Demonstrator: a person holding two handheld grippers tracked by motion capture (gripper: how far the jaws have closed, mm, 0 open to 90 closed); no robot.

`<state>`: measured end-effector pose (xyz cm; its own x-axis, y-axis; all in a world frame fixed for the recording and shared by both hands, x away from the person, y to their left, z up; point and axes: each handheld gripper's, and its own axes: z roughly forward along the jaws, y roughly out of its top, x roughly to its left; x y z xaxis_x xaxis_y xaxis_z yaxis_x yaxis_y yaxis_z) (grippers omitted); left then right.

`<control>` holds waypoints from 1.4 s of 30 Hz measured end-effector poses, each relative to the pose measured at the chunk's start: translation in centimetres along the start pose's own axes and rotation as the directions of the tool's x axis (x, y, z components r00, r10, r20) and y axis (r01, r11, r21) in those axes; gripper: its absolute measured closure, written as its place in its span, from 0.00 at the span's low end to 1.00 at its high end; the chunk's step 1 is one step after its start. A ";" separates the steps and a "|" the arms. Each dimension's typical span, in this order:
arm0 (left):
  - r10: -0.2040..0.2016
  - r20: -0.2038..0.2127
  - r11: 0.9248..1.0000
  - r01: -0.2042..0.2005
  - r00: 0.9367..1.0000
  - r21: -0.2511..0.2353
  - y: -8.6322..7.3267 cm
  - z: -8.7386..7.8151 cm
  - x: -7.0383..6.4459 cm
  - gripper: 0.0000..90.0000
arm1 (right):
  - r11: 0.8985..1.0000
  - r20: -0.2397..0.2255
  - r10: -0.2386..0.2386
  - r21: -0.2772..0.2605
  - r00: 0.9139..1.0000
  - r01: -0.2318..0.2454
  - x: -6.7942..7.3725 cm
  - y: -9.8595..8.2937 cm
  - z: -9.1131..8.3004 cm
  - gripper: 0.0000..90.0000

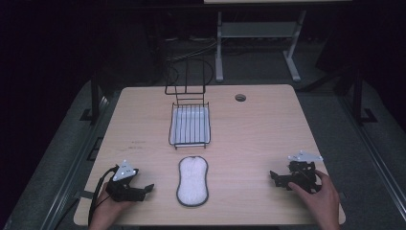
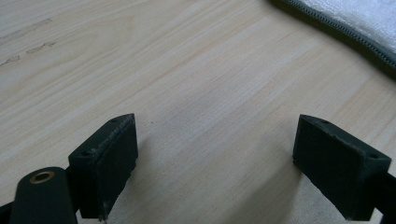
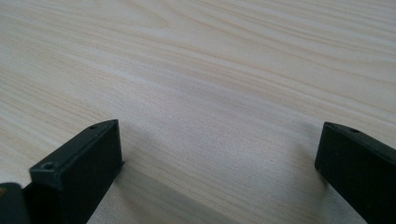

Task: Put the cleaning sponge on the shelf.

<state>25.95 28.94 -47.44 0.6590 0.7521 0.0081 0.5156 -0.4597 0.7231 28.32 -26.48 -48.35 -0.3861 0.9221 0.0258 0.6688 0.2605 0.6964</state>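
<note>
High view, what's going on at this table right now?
A person holds a gripper in each hand, both resting low on the wooden table near its front edge. The left gripper and right gripper are open and empty. Between them lies a white oval pad, untouched. Behind it sits a black wire rack over a white tray.

Showing a pale beige table (image 1: 258, 129) with fine wood grain, streaked lengthwise in the gripper views. Lying near the front edge, a white fluffy pad (image 1: 192, 180) bordered by a dark grey trim. Standing beyond it, a black wire rack (image 1: 189, 125) lined with a whitish tray. Resting at either side, a black left gripper (image 1: 146, 188) and black right gripper (image 1: 274, 176), each topped by a light grey plate. Surrounding all, dark grey flooring.
</note>
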 end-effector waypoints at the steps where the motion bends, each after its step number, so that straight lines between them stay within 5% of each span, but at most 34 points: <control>1: 0.000 0.000 1.000 0.000 1.000 -0.001 0.0 0.0 0.0 0.15 | 1.000 0.000 0.000 0.000 1.000 0.000 0.0 0.0 0.0 0.00; 13: -0.030 -0.002 0.999 0.030 1.000 0.015 0.3 -0.2 0.1 0.19 | 1.000 0.000 0.003 -0.001 1.000 -0.003 0.0 0.0 0.0 0.00; 20: -0.053 0.032 0.998 0.054 0.998 -0.017 1.0 -1.3 -0.3 0.46 | 1.000 0.000 0.002 -0.001 1.000 -0.002 0.0 0.0 0.0 0.00; 25: -0.047 0.109 0.999 0.049 0.993 -0.023 2.2 -1.5 -1.4 0.70 | 1.000 0.000 0.002 -0.001 1.000 -0.002 0.0 0.0 0.0 0.00; 26: -0.035 0.141 0.999 0.039 0.989 -0.030 2.7 -1.3 -2.0 0.81 | 1.000 0.000 0.000 -0.002 1.000 0.000 0.0 0.0 0.0 0.00; 31: -0.003 0.203 0.999 0.011 0.979 -0.039 4.0 -0.9 -3.2 1.00 | 1.000 0.000 0.000 -0.002 1.000 0.000 0.0 0.0 0.0 0.00; 39: 0.035 0.265 0.999 -0.026 0.964 -0.038 5.7 0.3 -5.0 1.00 | 1.000 0.000 0.000 -0.002 1.000 0.000 0.0 0.0 0.0 0.00; 42: 0.049 0.299 0.999 -0.040 0.953 -0.037 6.4 1.1 -6.0 1.00 | 1.000 0.000 0.000 -0.002 1.000 0.000 0.0 0.0 0.0 0.00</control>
<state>25.91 21.01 -43.57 0.8171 0.5528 -0.1635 0.4683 -0.4711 0.7475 28.33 -26.48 -48.35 -0.3858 0.9222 0.0262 0.6678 0.2596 0.6976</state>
